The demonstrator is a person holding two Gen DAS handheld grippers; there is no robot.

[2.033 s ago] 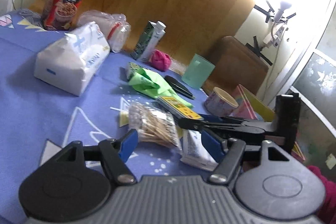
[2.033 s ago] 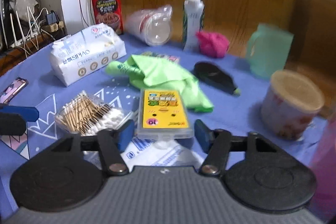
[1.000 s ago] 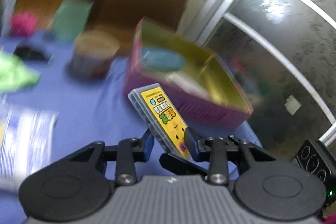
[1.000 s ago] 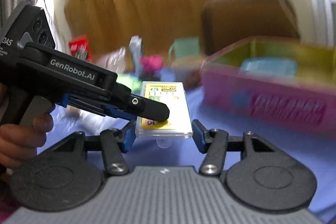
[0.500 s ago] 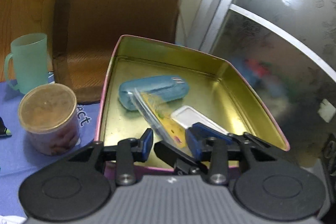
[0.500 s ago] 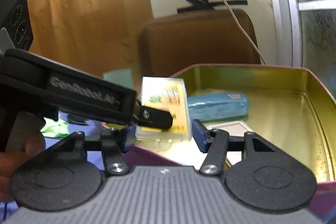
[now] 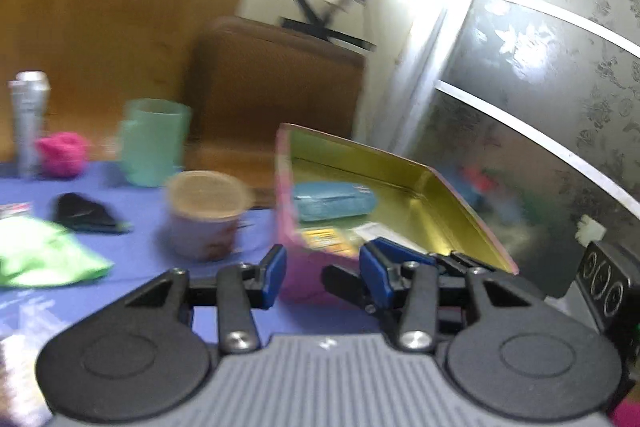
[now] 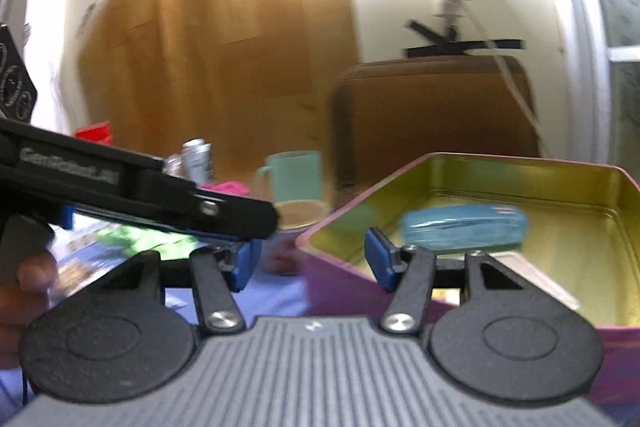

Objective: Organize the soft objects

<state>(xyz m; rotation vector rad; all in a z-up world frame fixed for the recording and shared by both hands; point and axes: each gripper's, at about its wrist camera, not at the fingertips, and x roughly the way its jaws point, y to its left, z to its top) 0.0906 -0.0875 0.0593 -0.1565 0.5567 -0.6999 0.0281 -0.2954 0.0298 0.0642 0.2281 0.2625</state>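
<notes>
A pink tin box with a gold inside [image 7: 448, 195] [image 8: 552, 171] stands on the blue cloth at the right. In it lie a blue pouch [image 7: 334, 205] [image 8: 464, 227], a yellow pack [image 7: 324, 239] and a white flat pack. My left gripper [image 7: 322, 273] is open and empty, just in front of the box's near wall. My right gripper [image 8: 314, 259] is open and empty at the box's near left corner. The left gripper's body [image 8: 132, 195] crosses the right wrist view. A green cloth [image 7: 36, 255] and a pink soft ball [image 7: 62, 153] lie on the table at the left.
A paper-lidded cup [image 7: 206, 219] stands left of the box. A teal mug [image 7: 154, 141], a black pouch [image 7: 84, 215] and a carton [image 7: 28, 123] are further left. A brown chair back [image 7: 276, 91] is behind the table. A glass door is at the right.
The yellow pack was held between both grippers over the box; it now lies in the box. Both grippers have opened and drawn back, and the left view has swung left.
</notes>
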